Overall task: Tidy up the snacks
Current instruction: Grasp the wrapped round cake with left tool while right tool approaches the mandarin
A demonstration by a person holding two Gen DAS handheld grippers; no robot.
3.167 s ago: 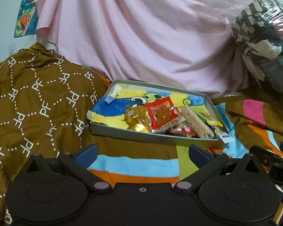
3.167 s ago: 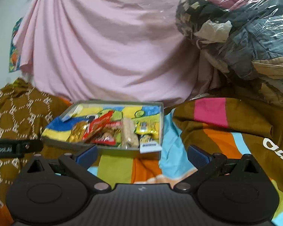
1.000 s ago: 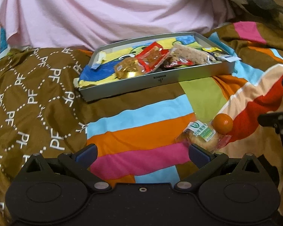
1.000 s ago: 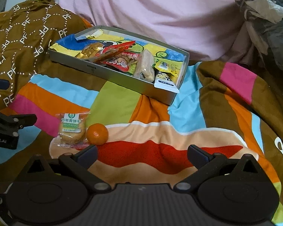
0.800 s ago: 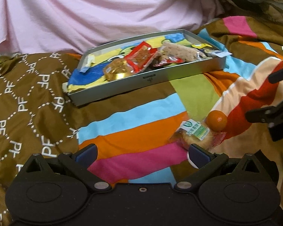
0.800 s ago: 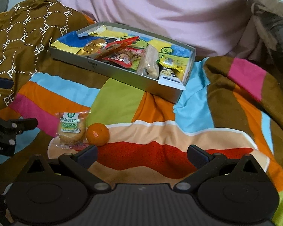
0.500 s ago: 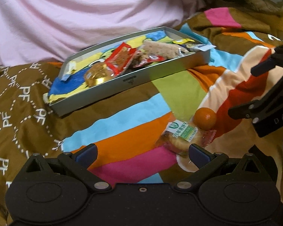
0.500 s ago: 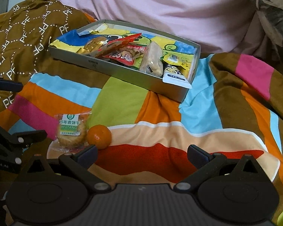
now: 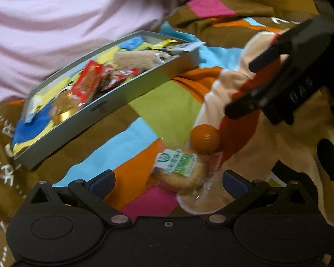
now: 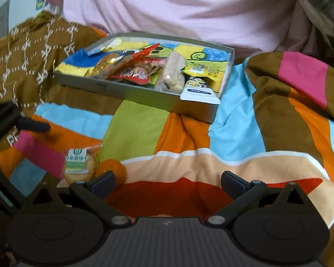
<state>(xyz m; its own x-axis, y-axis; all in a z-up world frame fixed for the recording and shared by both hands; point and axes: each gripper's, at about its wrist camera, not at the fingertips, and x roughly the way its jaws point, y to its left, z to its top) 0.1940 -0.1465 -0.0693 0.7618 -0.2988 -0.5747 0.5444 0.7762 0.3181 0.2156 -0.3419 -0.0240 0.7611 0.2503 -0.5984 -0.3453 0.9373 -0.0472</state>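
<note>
— Left gripper (image 9: 168, 181)? Spread wide, empty, low over the striped blanket (image 9: 173, 109), wrapped biscuit (image 9: 180, 173) lying between the fingers, nearer the right one.

— And beside it?

— Small orange (image 9: 206, 138), touching the packet's far edge. Right gripper (image 10: 168, 181) gaping too, holding nothing, orange just at its left finger.

— Best way in?

— Centre on the biscuit, close gently on the wrapper, probably without nudging the orange. Then over to the grey tray (image 9: 113, 109), already holding other snacks, well beyond.
</note>
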